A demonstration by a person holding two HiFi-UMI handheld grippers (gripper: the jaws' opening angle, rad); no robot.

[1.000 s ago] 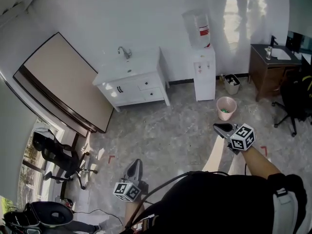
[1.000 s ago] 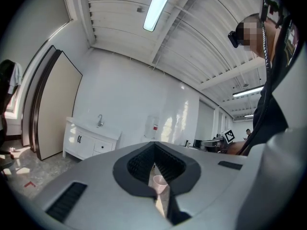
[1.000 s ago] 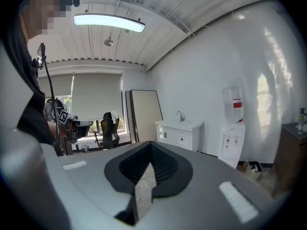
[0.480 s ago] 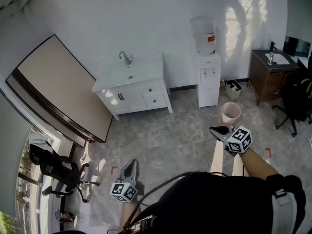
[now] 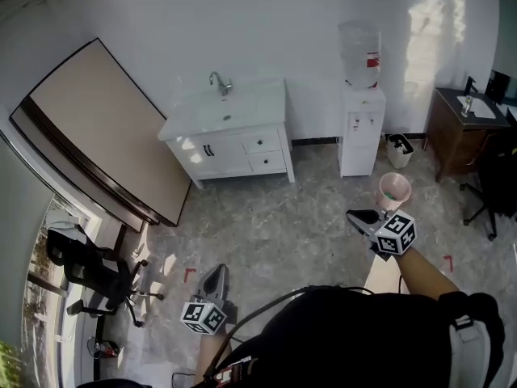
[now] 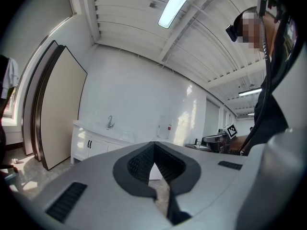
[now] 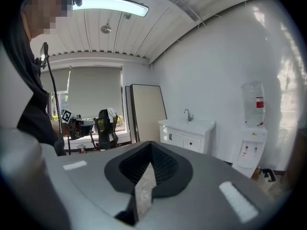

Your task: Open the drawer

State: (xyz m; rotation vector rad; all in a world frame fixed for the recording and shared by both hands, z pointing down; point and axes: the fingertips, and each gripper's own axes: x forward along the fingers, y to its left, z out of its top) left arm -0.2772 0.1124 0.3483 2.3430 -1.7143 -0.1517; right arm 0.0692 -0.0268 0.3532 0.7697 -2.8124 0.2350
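The white vanity cabinet (image 5: 234, 132) with a sink and tap stands against the far wall, several steps away. Its two small drawers (image 5: 266, 152) sit one above the other on its right side, both closed. My left gripper (image 5: 221, 270) is held low at the left, jaws shut and empty, pointing toward the cabinet (image 6: 91, 145). My right gripper (image 5: 356, 214) is out in front at the right, also shut with nothing between its jaws. In the right gripper view the cabinet (image 7: 187, 133) and its drawers (image 7: 194, 143) show beyond the shut jaws (image 7: 151, 145).
A water dispenser (image 5: 361, 128) stands right of the cabinet, with a pink bin (image 5: 394, 188) on the floor near it. A large board (image 5: 105, 128) leans on the left wall. An office chair (image 5: 89, 273) is at the lower left, a brown desk (image 5: 460, 132) at the far right.
The cabinet and dispenser have shifted right and down in the head view as I move across the room. Both grippers keep their places before me and stay shut.
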